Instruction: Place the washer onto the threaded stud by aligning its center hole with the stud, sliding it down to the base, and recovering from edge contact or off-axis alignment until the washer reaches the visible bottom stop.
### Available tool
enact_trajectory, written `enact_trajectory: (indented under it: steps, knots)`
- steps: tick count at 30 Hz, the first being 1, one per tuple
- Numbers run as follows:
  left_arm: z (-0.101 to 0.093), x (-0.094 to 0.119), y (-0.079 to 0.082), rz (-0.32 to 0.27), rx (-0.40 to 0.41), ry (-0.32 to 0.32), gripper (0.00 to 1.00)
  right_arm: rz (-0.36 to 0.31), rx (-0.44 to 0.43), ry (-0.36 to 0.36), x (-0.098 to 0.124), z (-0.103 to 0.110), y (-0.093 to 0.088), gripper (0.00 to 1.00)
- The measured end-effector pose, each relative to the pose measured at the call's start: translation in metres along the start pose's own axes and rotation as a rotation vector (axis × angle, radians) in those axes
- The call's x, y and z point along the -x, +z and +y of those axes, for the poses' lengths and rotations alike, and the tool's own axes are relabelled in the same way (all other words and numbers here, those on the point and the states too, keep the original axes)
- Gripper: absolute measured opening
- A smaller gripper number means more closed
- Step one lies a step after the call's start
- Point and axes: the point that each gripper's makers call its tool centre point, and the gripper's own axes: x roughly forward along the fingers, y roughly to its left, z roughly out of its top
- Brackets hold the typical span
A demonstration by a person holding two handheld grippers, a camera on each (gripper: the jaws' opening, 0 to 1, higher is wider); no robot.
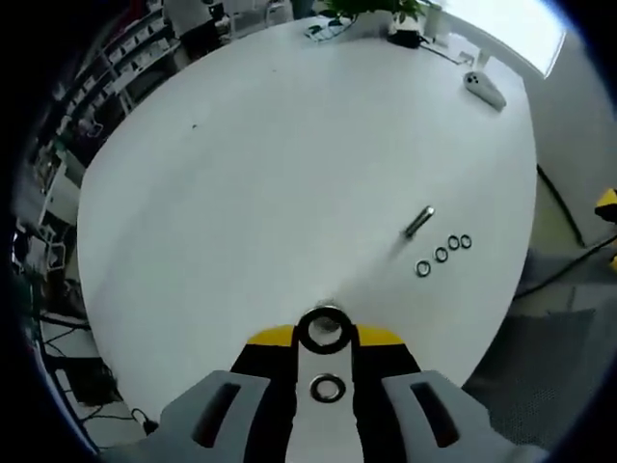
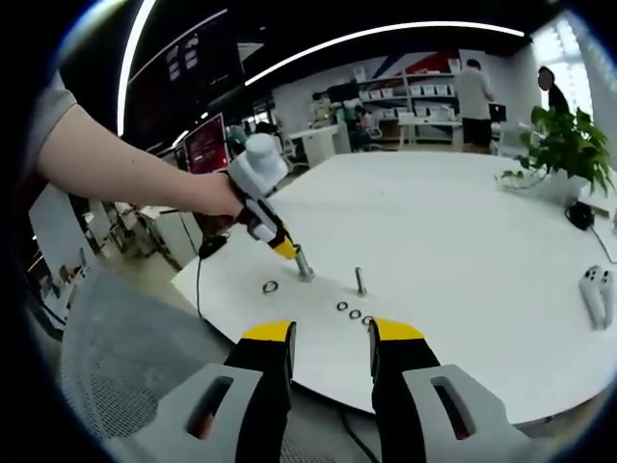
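My left gripper is shut on a short metal stud, seen end-on between its yellow tips. In the right gripper view a hand holds that gripper tilted down, with the stud standing on the white table. One loose washer lies flat on the table right beside it. A thinner threaded stud stands apart, with a short row of washers next to it. My right gripper hangs open at the table's near edge with nothing between its fingers.
A white controller lies near the table's far side, by a potted plant and a black cable. A mesh chair sits below the near edge. People stand by shelves in the background.
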Motion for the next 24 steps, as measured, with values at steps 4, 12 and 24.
enact_trajectory:
  steps: [4,12,24]
  knots:
    - [-0.001,-0.003,0.003,0.008,-0.01,-0.009,0.18,0.001,-0.001,-0.002,0.0,0.0,0.0,0.33]
    - [-0.001,-0.021,-0.001,0.053,-0.055,-0.019,0.18,0.003,0.0,-0.008,0.0,-0.001,0.0,0.33]
    - [-0.003,-0.041,-0.007,0.107,-0.079,-0.034,0.18,0.009,-0.003,-0.022,0.0,-0.004,-0.001,0.32]
